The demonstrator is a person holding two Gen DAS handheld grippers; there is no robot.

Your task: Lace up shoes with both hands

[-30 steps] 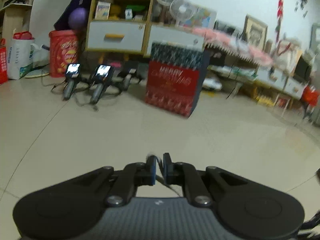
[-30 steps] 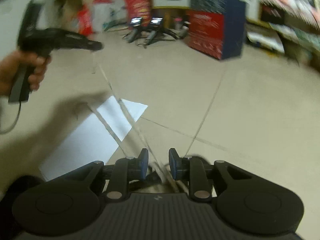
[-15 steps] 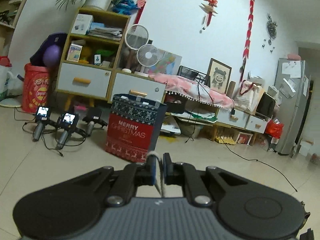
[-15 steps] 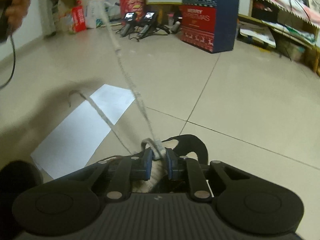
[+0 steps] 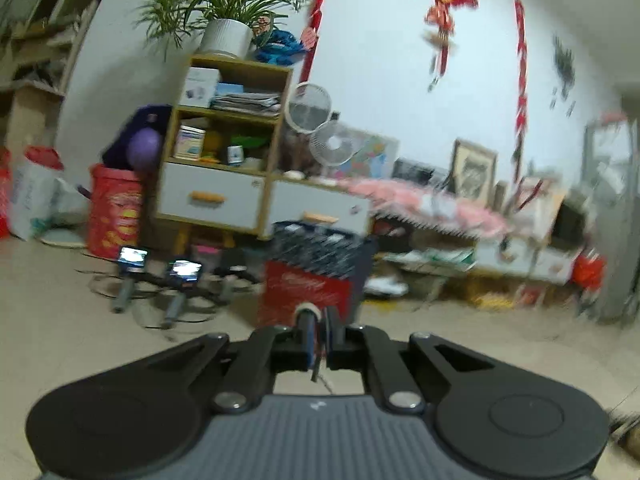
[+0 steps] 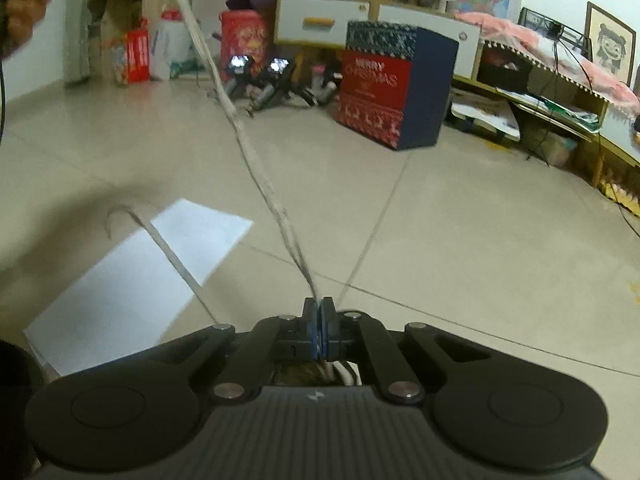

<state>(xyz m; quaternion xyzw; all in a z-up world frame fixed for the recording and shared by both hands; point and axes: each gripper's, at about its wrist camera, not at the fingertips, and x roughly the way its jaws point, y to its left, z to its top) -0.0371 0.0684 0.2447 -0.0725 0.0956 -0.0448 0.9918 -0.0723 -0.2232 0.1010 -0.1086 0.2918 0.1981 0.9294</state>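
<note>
while the left gripper [image 5: 319,326] sat pinched on the lace [image 6: 256,168], its jaws nearly together with a loop showing above the pads, it was held high, probably to draw slack out. the lace ran taut down from the hand [image 6: 24,4] at top left to the right gripper [image 6: 319,320], whose jaws met on it low over the shoe [image 6: 316,374], likely anchoring that end. a 2nd strand lay loose across the paper [image 6: 120,276].
</note>
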